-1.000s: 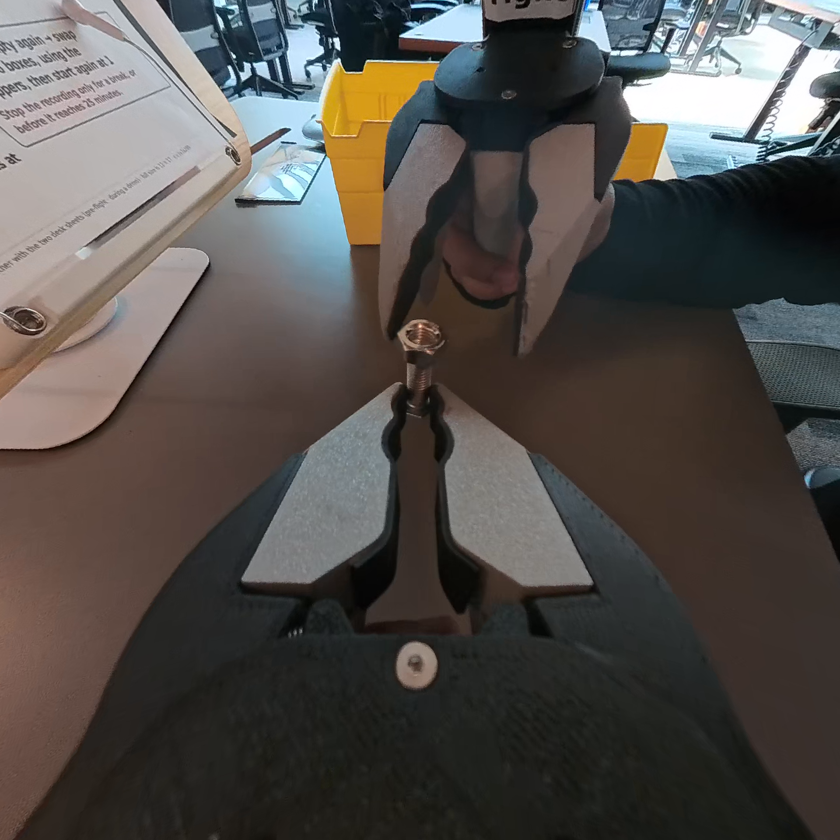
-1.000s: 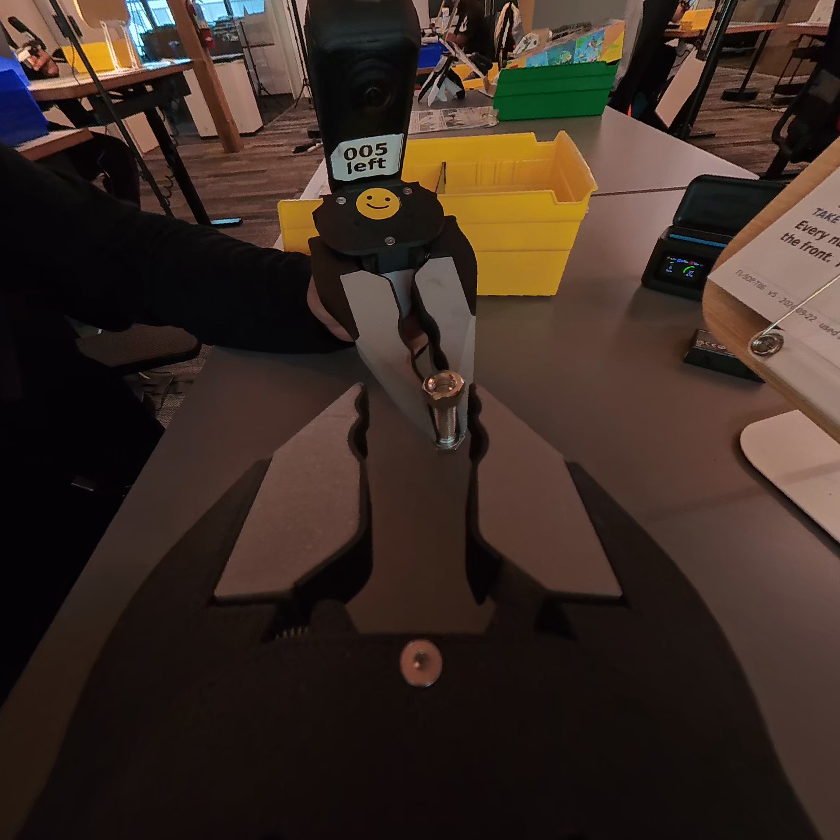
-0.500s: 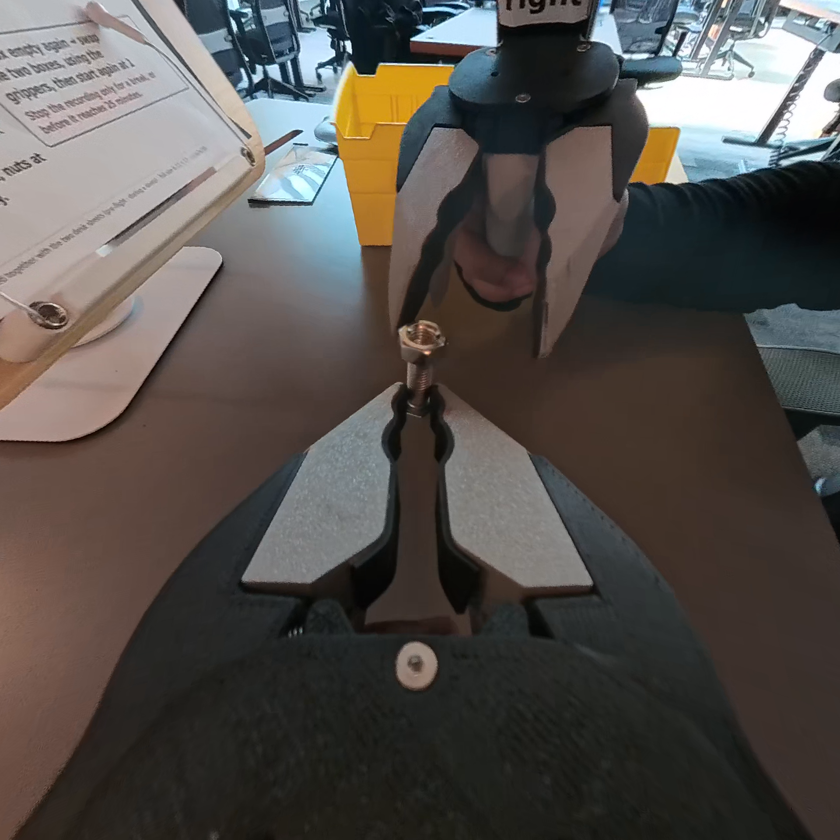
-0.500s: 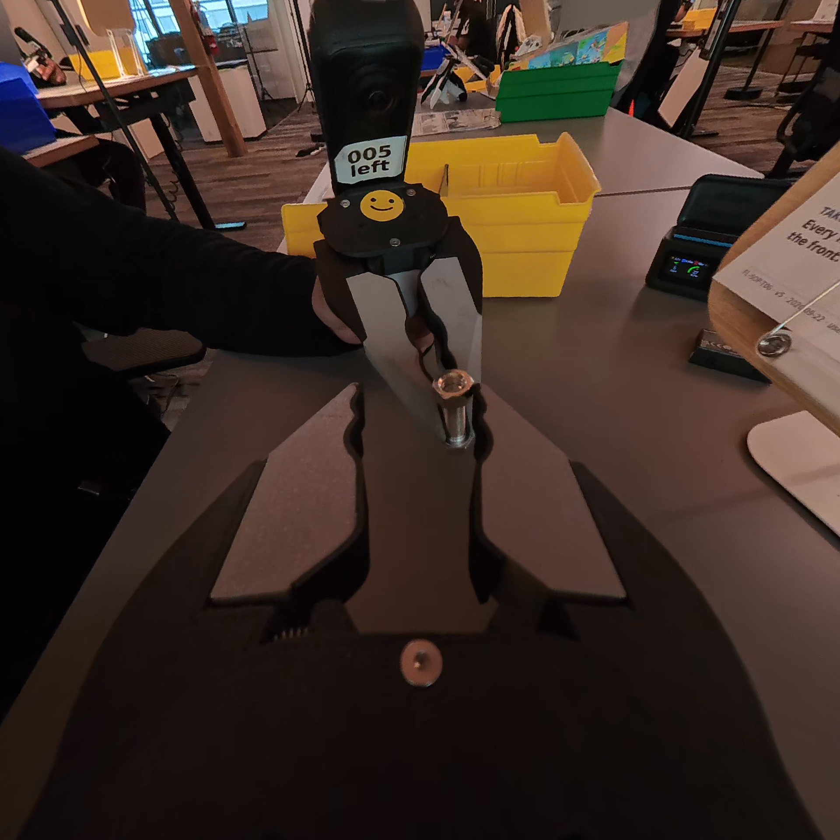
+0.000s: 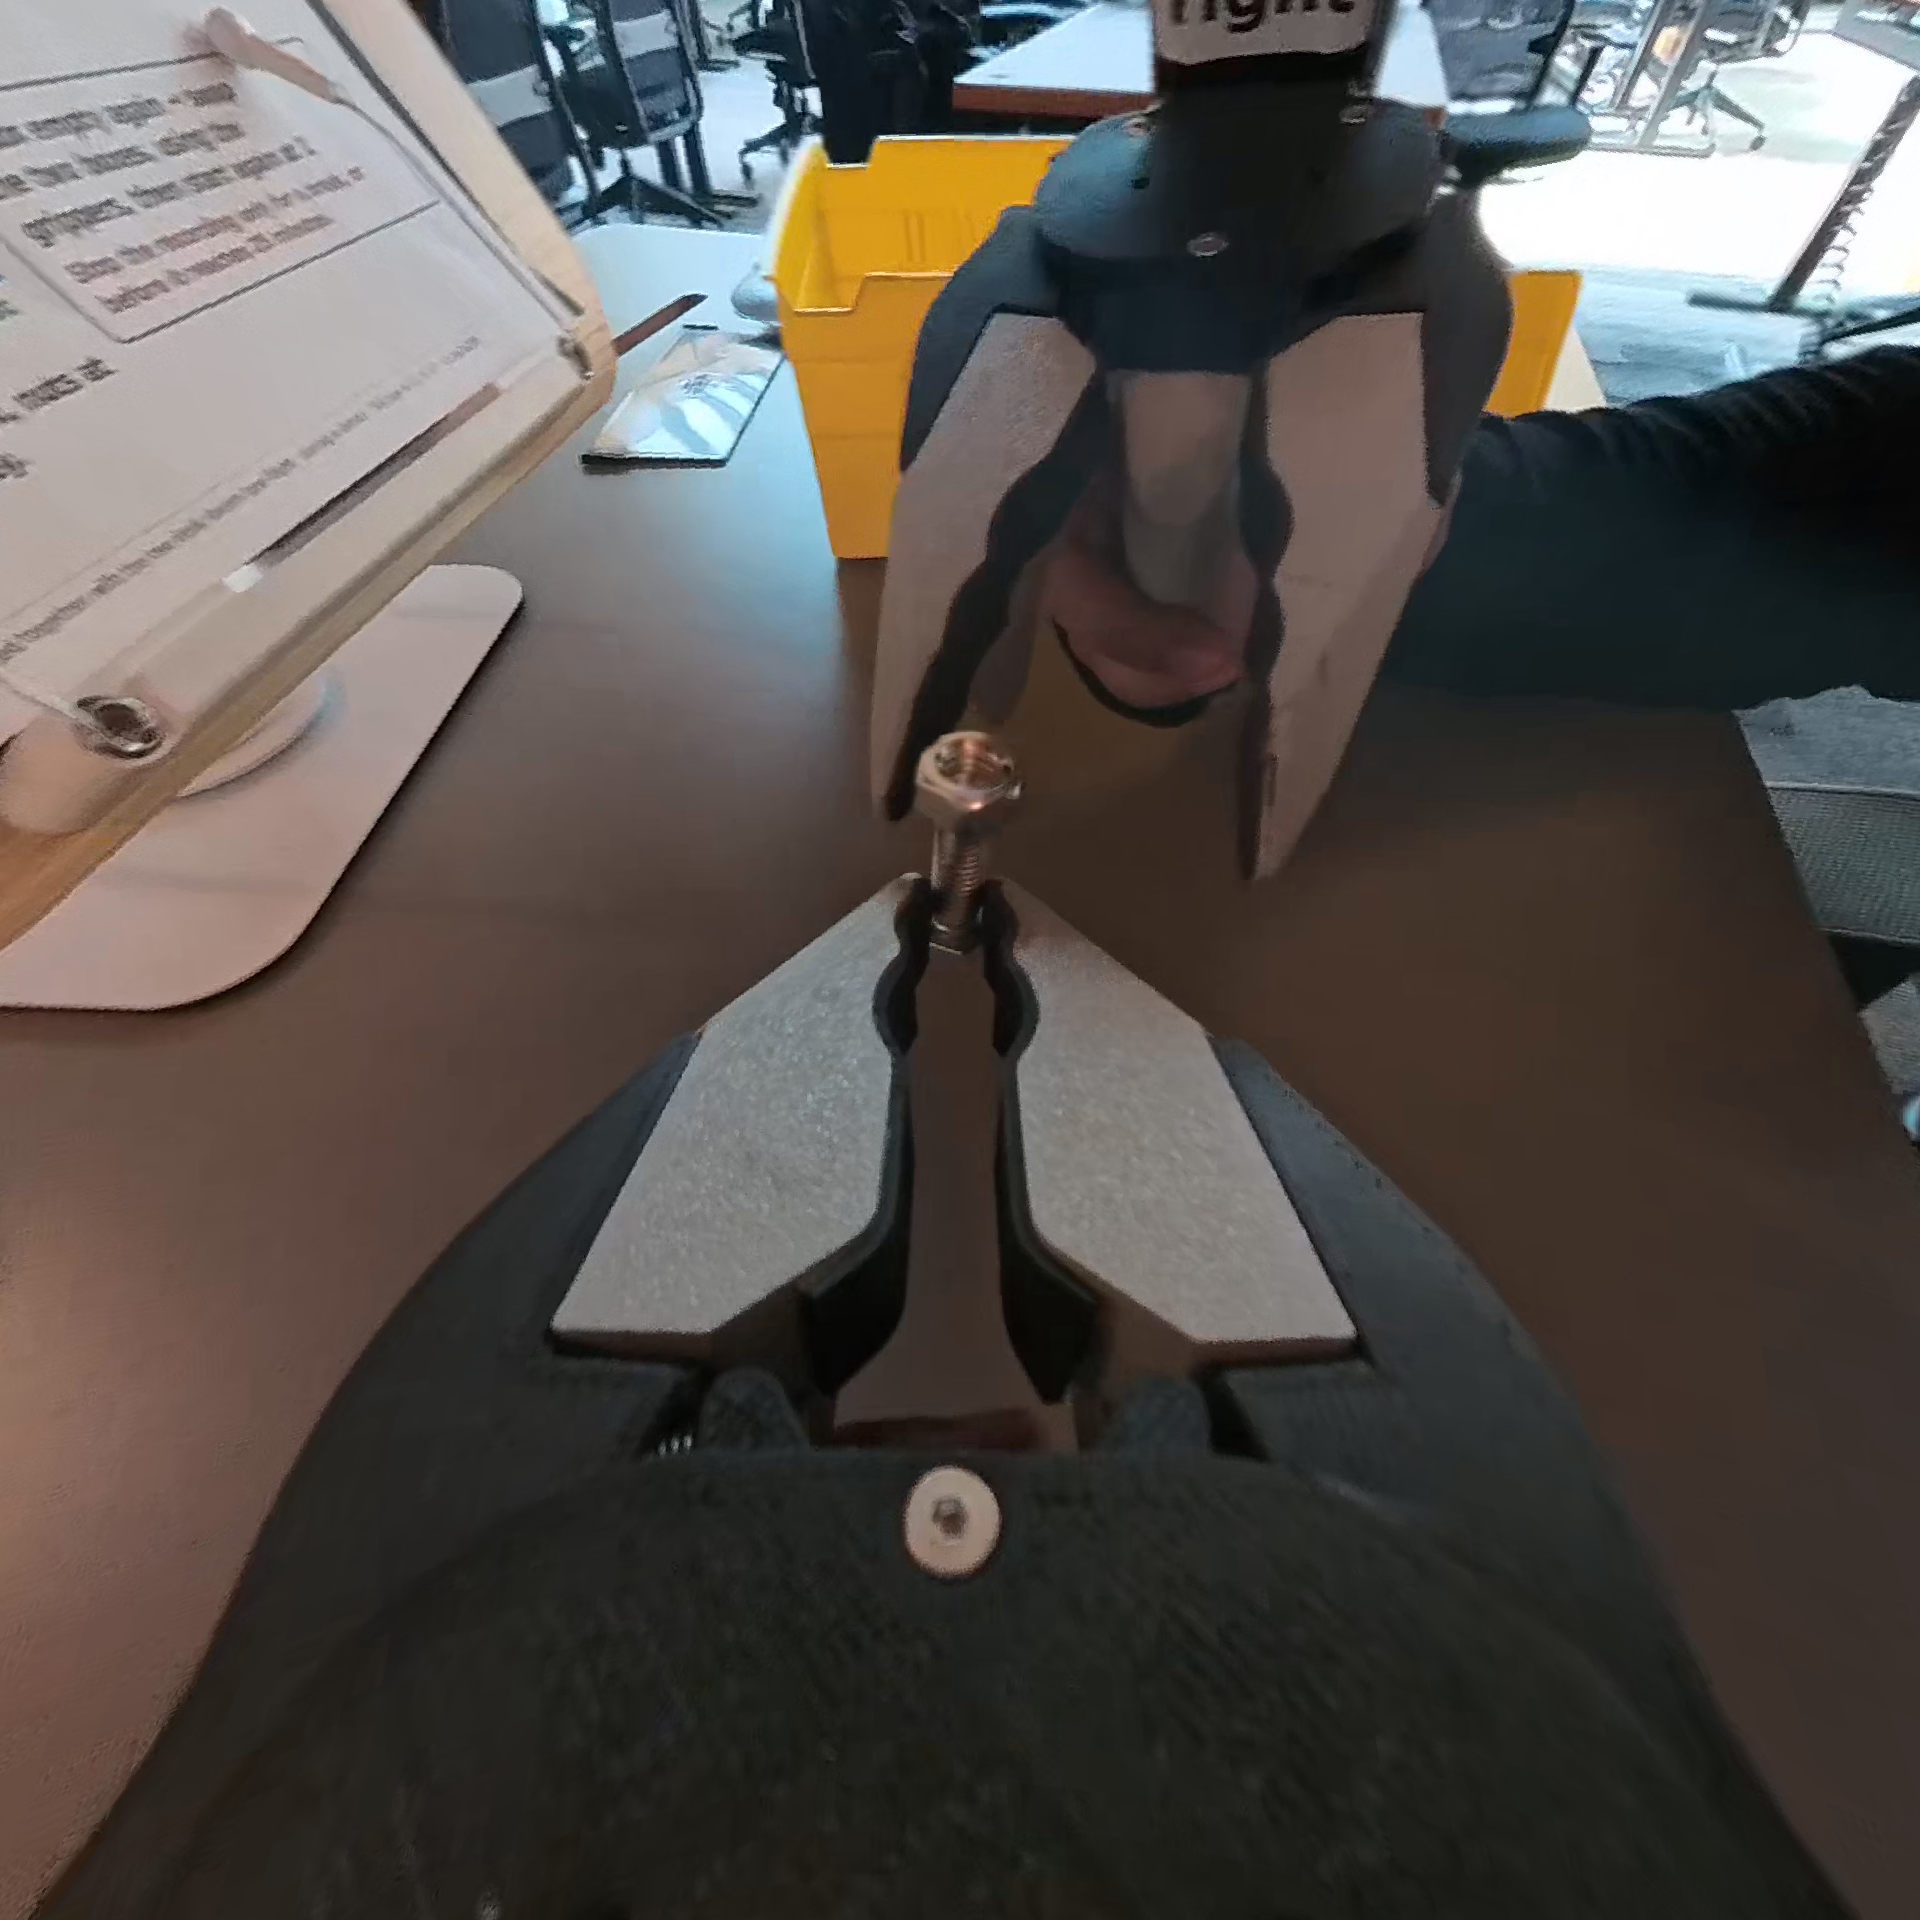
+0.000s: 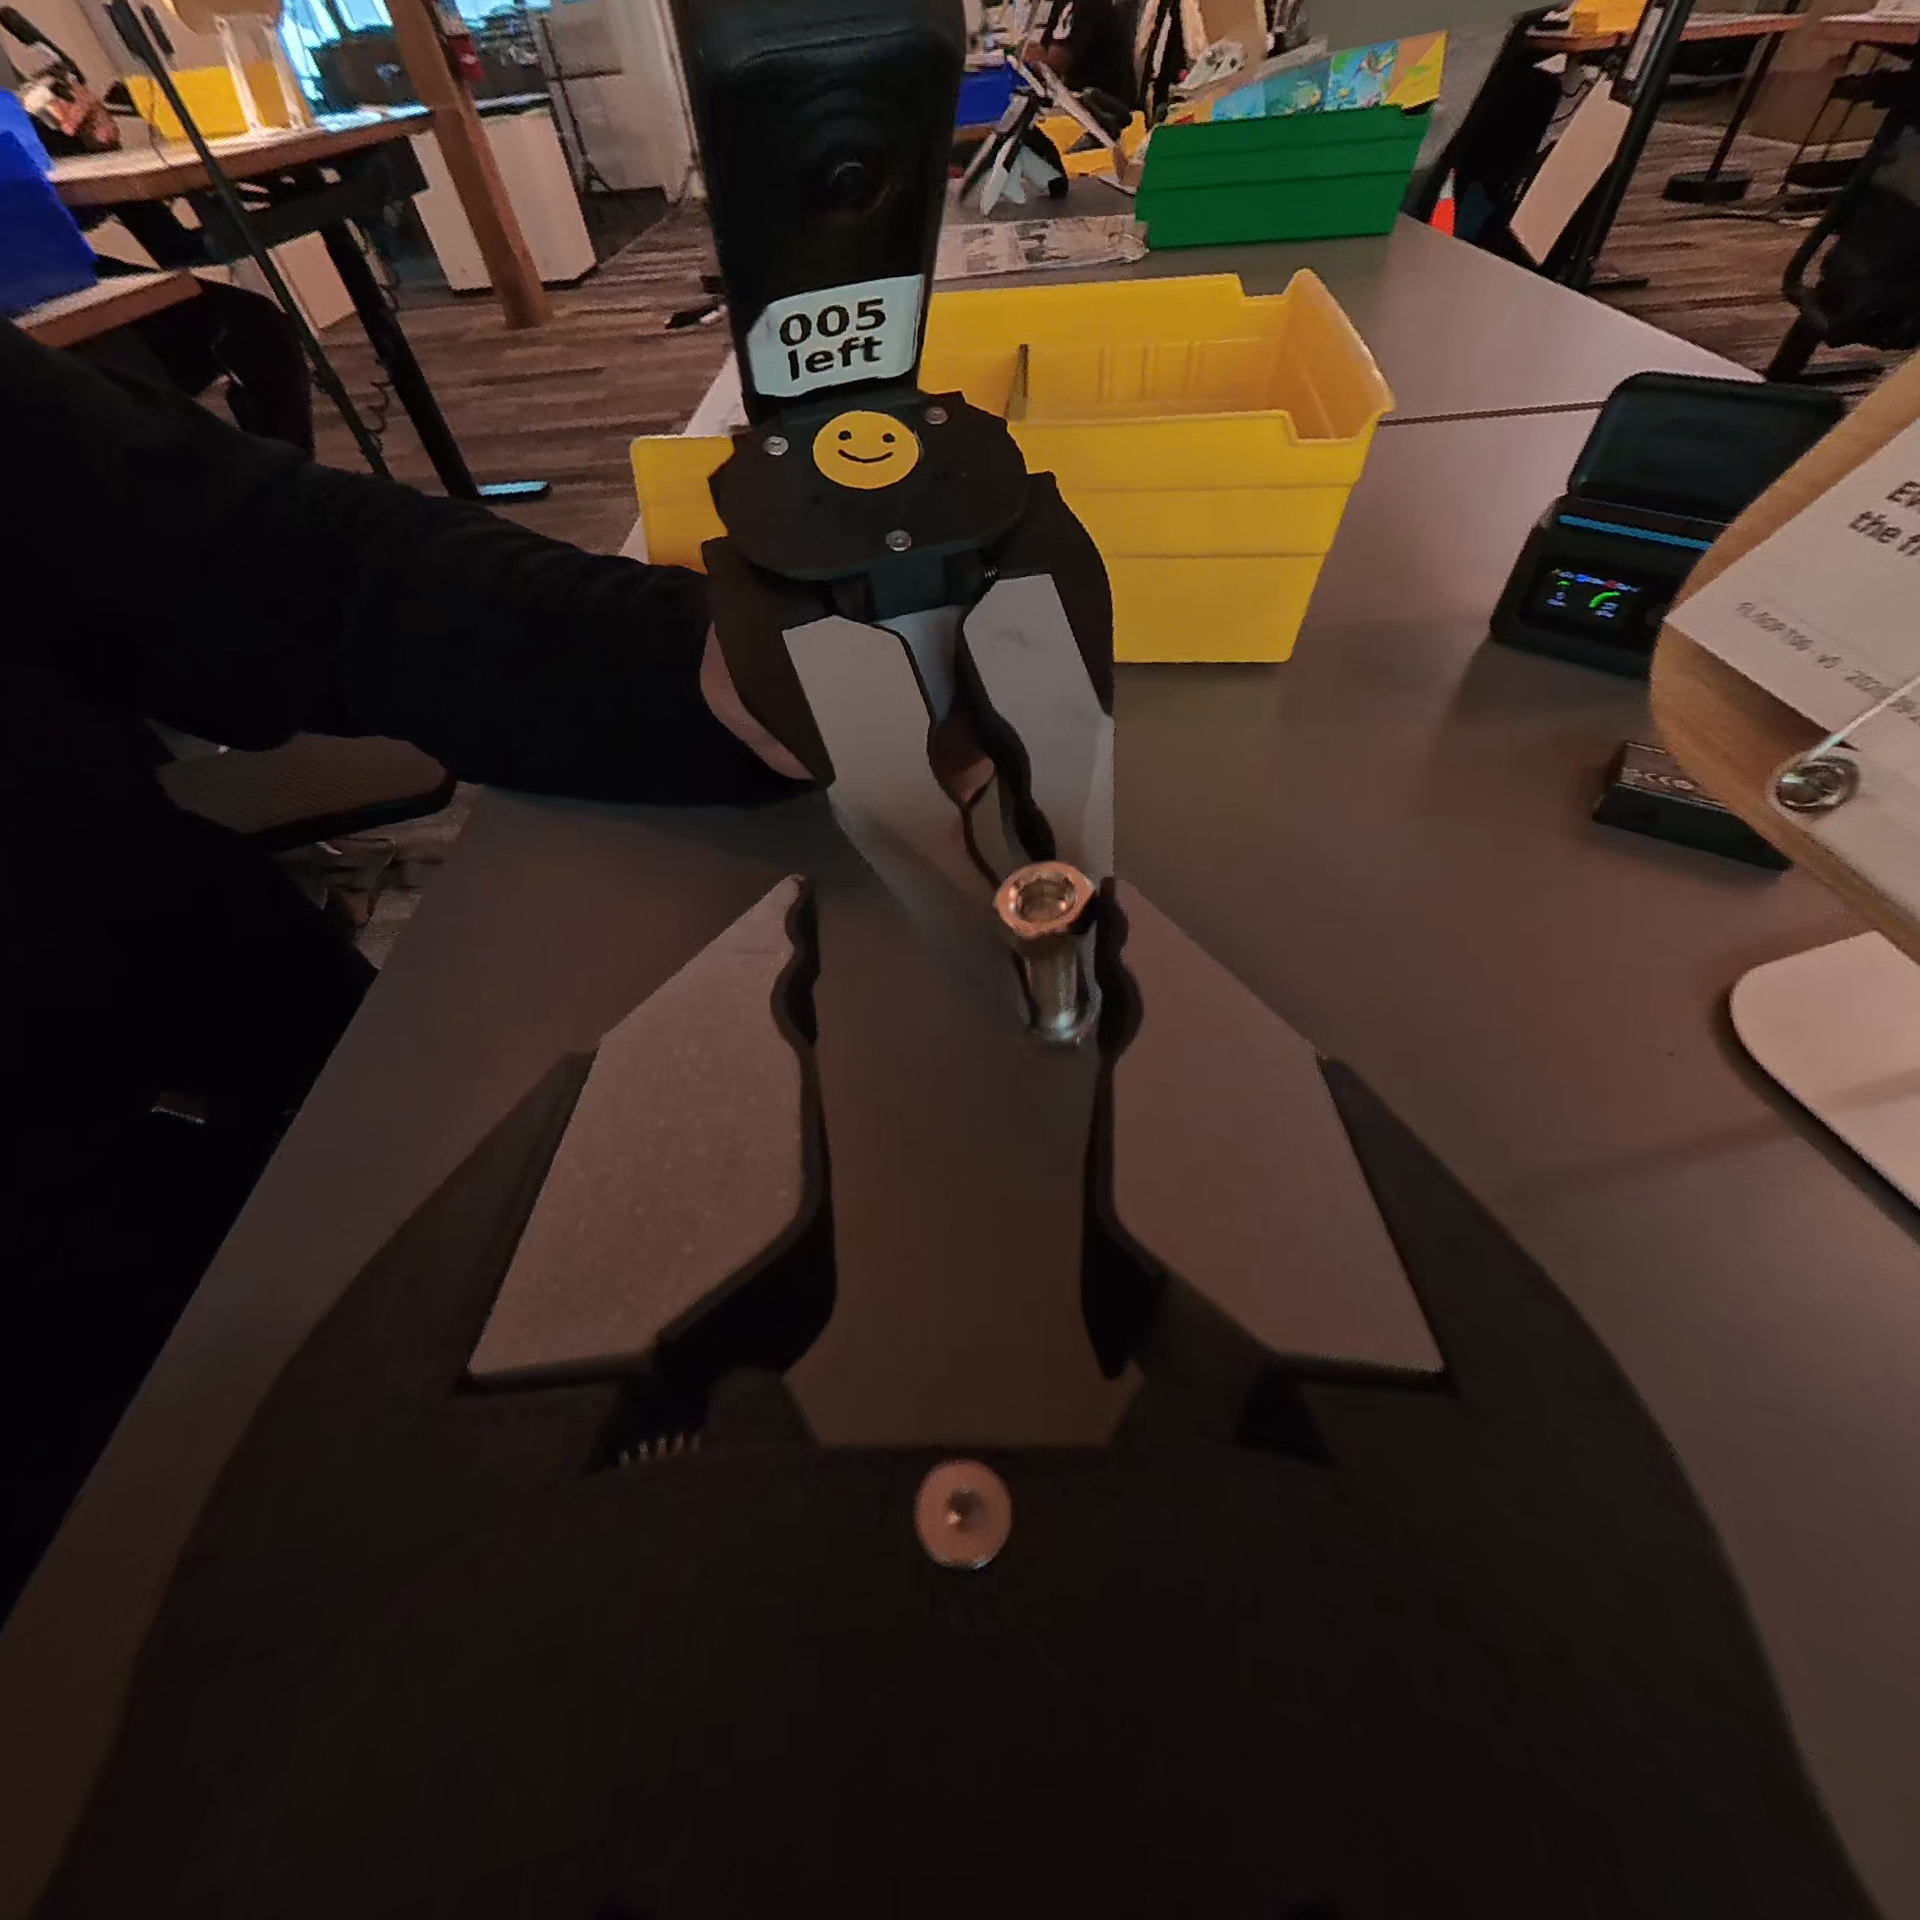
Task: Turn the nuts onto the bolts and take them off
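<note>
A steel bolt (image 5: 954,883) stands upright with a hex nut (image 5: 961,784) on its top end. My left gripper (image 5: 954,920) is shut on the bolt's lower end. My right gripper (image 5: 1081,836) faces it from the far side with its jaws wide open. One of its fingertips (image 5: 896,800) is right beside the nut; I cannot tell if they touch. In the right wrist view the nut (image 6: 1042,904) and bolt (image 6: 1058,987) sit against the inner edge of the right-hand finger of my open right gripper (image 6: 956,904). My left gripper (image 6: 1023,883) shows behind them.
A yellow bin (image 5: 862,416) stands behind the grippers and also shows in the right wrist view (image 6: 1195,520). A document stand (image 5: 260,364) on a white base (image 5: 260,852) is at the left. A foil packet (image 5: 686,405), a black device with a screen (image 6: 1600,592) and a sleeved arm (image 5: 1662,540) are nearby. The white base (image 5: 260,852) is about equally far from each gripper, around 25 cm.
Both grippers have drawn slightly closer together. The bolt has shifted a little towards the right-hand finger in the right wrist view. The left gripper stays shut and the right stays open.
</note>
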